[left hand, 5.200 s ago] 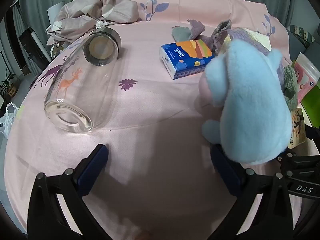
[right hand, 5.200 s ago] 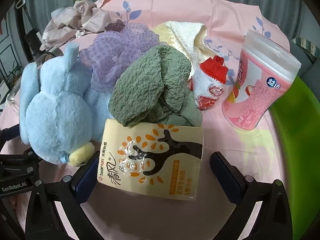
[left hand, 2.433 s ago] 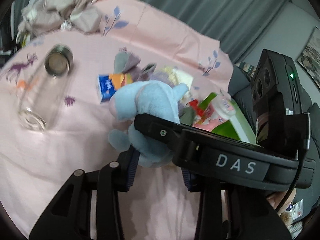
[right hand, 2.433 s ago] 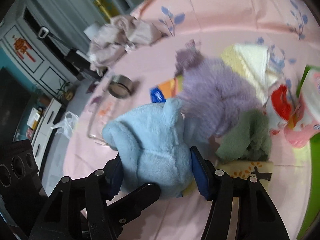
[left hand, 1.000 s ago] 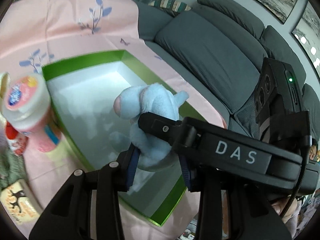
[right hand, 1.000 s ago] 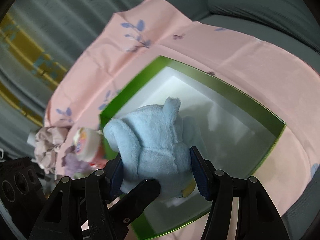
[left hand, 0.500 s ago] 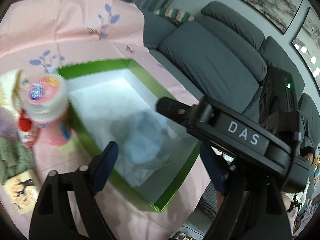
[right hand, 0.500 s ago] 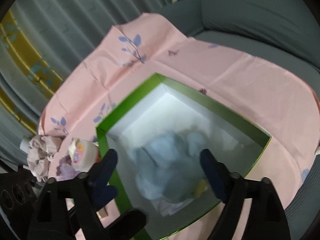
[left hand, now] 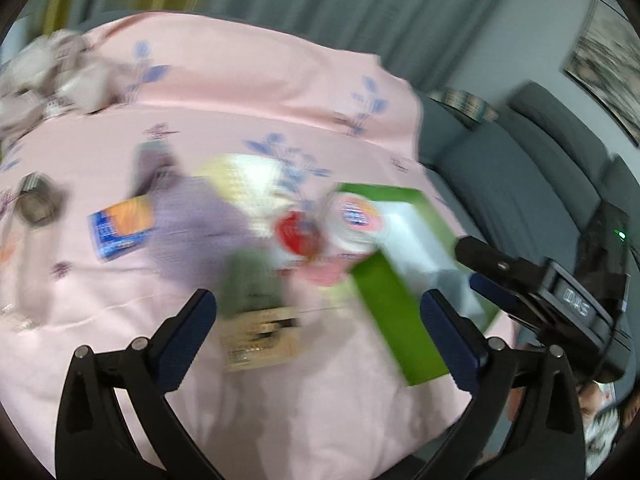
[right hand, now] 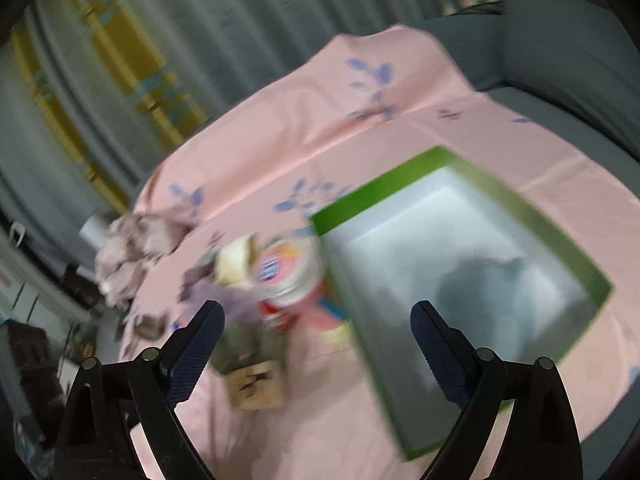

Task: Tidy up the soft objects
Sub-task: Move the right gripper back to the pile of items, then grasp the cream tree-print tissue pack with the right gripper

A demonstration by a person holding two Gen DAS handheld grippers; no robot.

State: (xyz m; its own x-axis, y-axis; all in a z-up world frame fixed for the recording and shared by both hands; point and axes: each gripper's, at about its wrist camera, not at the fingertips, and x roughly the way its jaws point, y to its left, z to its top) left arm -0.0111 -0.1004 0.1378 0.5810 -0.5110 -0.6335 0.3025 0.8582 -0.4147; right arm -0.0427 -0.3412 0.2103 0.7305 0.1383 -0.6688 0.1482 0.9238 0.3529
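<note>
Between the left gripper's blue pads nothing is held; its jaws are opening wide above the pink tabletop. The right gripper is likewise empty, its jaws opening, with only blurred clutter and the box edge showing past them. Just beyond the right gripper sits the green box, and the blue plush toy lies inside it against the white bottom, free of both grippers. That drop-off looks done, so the step in hand seems to be turning to the pile for another soft thing.

Nearest the left gripper lie a tan tissue pack and a green cloth touching it, then a purple puff and a cream towel. The next grasp likely needs one piece singled out. A pink canister stands just beside the box and a red pouch, so it could be knocked. Motion blur hides finer detail.
</note>
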